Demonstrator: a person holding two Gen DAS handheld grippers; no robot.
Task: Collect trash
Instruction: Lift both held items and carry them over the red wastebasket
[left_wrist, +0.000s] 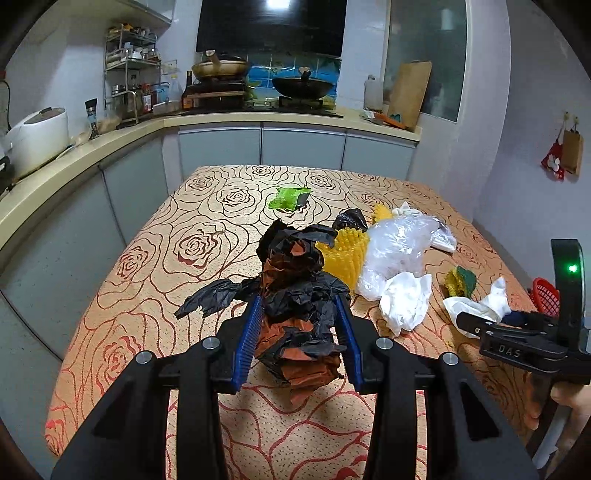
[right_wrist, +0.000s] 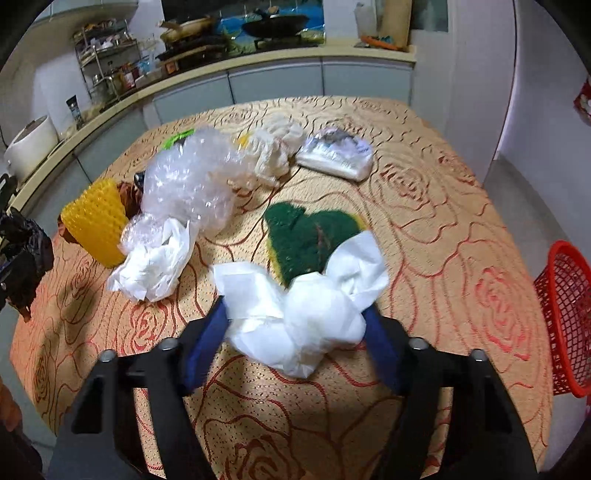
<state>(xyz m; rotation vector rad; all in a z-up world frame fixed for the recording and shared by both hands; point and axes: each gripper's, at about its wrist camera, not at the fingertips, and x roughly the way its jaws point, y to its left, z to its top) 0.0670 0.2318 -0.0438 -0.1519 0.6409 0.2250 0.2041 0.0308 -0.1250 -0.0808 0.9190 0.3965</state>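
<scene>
I have the tabletop (left_wrist: 155, 258) in front of me, under a rose-patterned cloth, with the trash strewn over its middle and right side. A red mesh basket (right_wrist: 565, 317) stands off the right edge, low beside the tabletop; I judge that is where the trash is meant to go, which is why the pile sits toward that side.

Biggest in the pile is a crumpled clear plastic bag (right_wrist: 188, 181), with a yellow ribbed foam sleeve (right_wrist: 94, 221) just beside it and a green-and-yellow scouring sponge (right_wrist: 306, 240) nearer me. A green wrapper (left_wrist: 290, 197) lies well apart, farther back.

My left claw (left_wrist: 299, 332) is pinching a wad of black and brown crumpled paper (left_wrist: 299, 295), lifted clear of the cloth so it can be carried off.

My right claw (right_wrist: 295, 332) has a white crumpled tissue (right_wrist: 306, 314) between its blue pads. The pads look to be at its sides, but motion blur stops me saying whether they grip it.

A second white tissue (right_wrist: 155, 262) rests by the bag, untouched.
</scene>
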